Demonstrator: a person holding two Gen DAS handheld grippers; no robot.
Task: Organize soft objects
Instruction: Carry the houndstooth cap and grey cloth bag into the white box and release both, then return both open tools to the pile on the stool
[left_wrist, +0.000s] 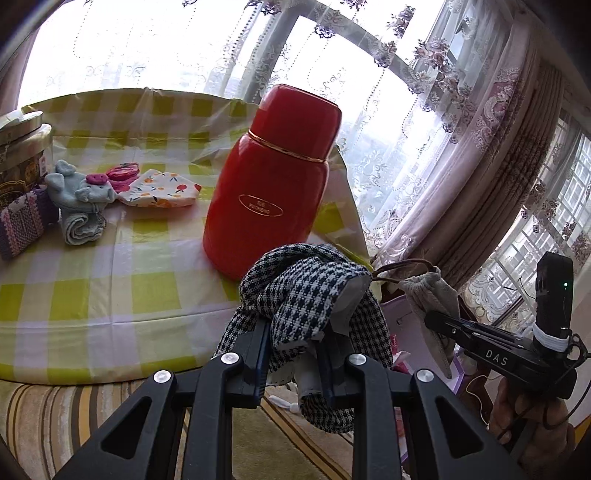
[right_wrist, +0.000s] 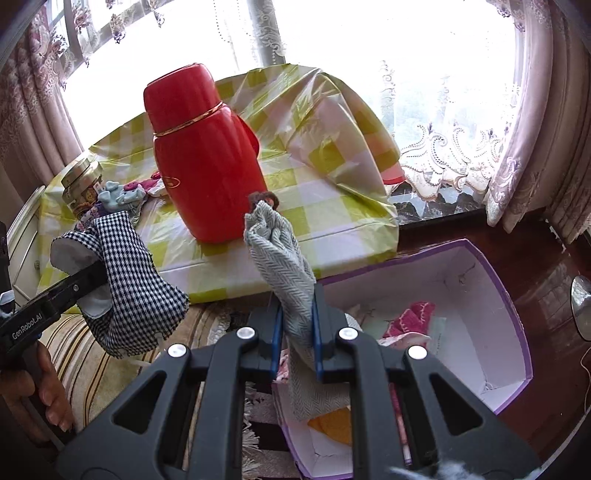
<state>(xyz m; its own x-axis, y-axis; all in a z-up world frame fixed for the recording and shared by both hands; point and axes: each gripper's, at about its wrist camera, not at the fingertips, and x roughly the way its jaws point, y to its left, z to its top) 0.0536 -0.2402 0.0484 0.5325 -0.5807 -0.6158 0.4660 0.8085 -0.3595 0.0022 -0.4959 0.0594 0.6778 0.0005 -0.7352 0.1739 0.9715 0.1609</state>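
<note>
The red flask (left_wrist: 271, 177) stands upright on the table (left_wrist: 110, 280) and serves as the landmark; a gold oval on its body carries small lettering, too fine to read with certainty; the right tongs' arm, seen from the left wrist view, bears the letters "DAS", and the left tongs' arm, seen from the right wrist view, reads "GenRobot.AI".

The left tongs (left_wrist: 295, 347) are clamped narrowly on a black-and-white houndstooth cloth (left_wrist: 306, 291), which bunches over the fingers in front of the flask, past the table's near edge; the right tongs (right_wrist: 297, 332) are pinched on a grey herringbone pouch (right_wrist: 280, 251) with a brown cord at its top, held in front of the flask and to its right, above the open purple-edged box (right_wrist: 509, 295); inside that box lie a pink cloth (right_wrist: 410, 317) and an orange piece (right_wrist: 332, 424).

Left of the flask, toward the far side of the table, sit a blue plush elephant (left_wrist: 79, 188), a fruit-print cloth (left_wrist: 162, 188), a purple-striped knit piece (left_wrist: 22, 225) and a round tin (left_wrist: 22, 147); the stretch of table just in front of the flask is free.

The table wears a glossy yellow-and-white checked cover, creased at its right end behind the flask; behind it hang lace curtains over bright windows; a striped rug (left_wrist: 55, 413) lies below the table's near edge.
</note>
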